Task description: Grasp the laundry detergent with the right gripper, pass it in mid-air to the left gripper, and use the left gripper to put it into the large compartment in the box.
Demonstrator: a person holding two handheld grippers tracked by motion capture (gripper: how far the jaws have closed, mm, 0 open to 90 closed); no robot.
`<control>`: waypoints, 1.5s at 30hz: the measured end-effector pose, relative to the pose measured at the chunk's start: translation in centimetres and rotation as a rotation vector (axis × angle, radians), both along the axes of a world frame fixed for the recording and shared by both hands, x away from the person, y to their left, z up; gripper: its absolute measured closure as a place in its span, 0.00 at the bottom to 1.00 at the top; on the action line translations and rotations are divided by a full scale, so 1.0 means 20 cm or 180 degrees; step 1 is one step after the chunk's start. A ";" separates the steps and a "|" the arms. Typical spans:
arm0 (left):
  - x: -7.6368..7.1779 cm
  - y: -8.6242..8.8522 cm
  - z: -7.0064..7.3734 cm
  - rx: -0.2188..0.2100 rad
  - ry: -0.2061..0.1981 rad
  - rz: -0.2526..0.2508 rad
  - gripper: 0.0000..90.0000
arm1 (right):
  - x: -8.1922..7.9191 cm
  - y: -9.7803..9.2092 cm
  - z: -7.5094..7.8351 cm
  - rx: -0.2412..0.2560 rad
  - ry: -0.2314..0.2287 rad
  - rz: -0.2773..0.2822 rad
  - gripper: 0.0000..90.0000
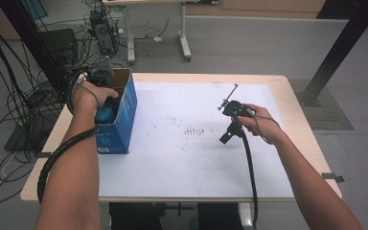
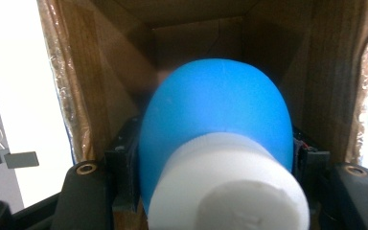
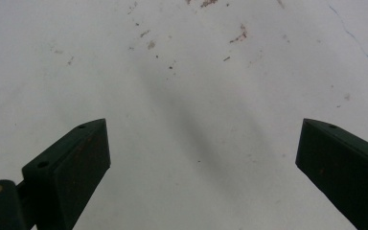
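At the left edge of the pale wooden table [image 1: 292, 120], covered by a white stained sheet [image 1: 191, 158], the left gripper [image 1: 106, 106] reaches into the open top of a blue cardboard box with a brown inside [image 1: 124, 112]. Its own view looks down the box's brown walls, and its jaws pinch a round blue object with a white cylindrical cap or neck [image 2: 215, 143], blue body toward the box bottom, white end toward the camera. The object sits inside the box, held off its floor as far as can be judged. The step in hand seems to be either lowering the object in or lifting it out; the pictures alone cannot settle which. If placing, the next move calls for easing down and letting the jaws part; if removing, a straight lift clear of the walls. The right gripper [image 1: 230, 125] hovers over the bare sheet, well apart from the box, jaws spread wide and holding nothing.
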State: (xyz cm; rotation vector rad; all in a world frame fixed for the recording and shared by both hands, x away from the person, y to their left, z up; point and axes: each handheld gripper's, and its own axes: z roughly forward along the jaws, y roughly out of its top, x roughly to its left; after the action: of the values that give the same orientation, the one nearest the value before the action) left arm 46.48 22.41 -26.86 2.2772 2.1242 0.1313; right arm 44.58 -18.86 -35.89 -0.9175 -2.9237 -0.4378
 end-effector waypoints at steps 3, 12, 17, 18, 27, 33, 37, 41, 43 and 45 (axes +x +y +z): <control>0.00 0.00 0.00 0.0004 -0.0015 -0.0004 0.42 | 0.00 0.00 0.00 0.0004 -0.0007 0.0005 0.05; 0.00 0.00 0.00 0.0006 -0.0023 0.0003 0.42 | 0.00 0.00 0.00 0.0015 0.0017 -0.0007 0.05; 0.00 0.00 0.00 -0.0010 -0.0023 0.0013 0.42 | 0.00 0.00 -0.01 0.0019 0.0011 -0.0005 0.05; 0.00 0.00 0.00 -0.0009 -0.0034 0.0021 0.41 | 0.00 0.00 -0.01 0.0022 0.0015 -0.0003 0.05; 0.01 0.01 0.00 -0.0067 -0.0027 0.0060 0.38 | 0.01 0.00 -0.02 0.0019 0.0036 -0.0017 0.05; 0.01 0.01 0.02 -0.0050 -0.0043 0.0093 0.35 | 0.01 -0.01 -0.02 0.0020 0.0041 -0.0025 0.05; 0.00 0.00 0.05 -0.0040 -0.0048 0.0102 0.34 | 0.01 -0.01 -0.02 0.0022 0.0034 -0.0016 0.05; 0.00 -0.01 0.09 -0.0028 -0.0064 0.0084 0.32 | 0.01 0.00 -0.01 0.0014 0.0033 -0.0018 0.05; 0.00 -0.01 0.11 -0.0049 -0.0072 0.0070 0.32 | 0.00 0.00 -0.01 0.0012 0.0035 -0.0016 0.05; 0.00 -0.02 0.12 -0.0058 -0.0079 0.0060 0.32 | 0.00 -0.01 -0.01 0.0019 0.0036 -0.0015 0.05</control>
State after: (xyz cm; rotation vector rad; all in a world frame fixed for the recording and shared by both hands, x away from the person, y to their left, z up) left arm 46.47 22.06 -24.39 2.2342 2.1266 0.1393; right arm 44.64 -18.97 -36.14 -0.9233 -2.9089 -0.4398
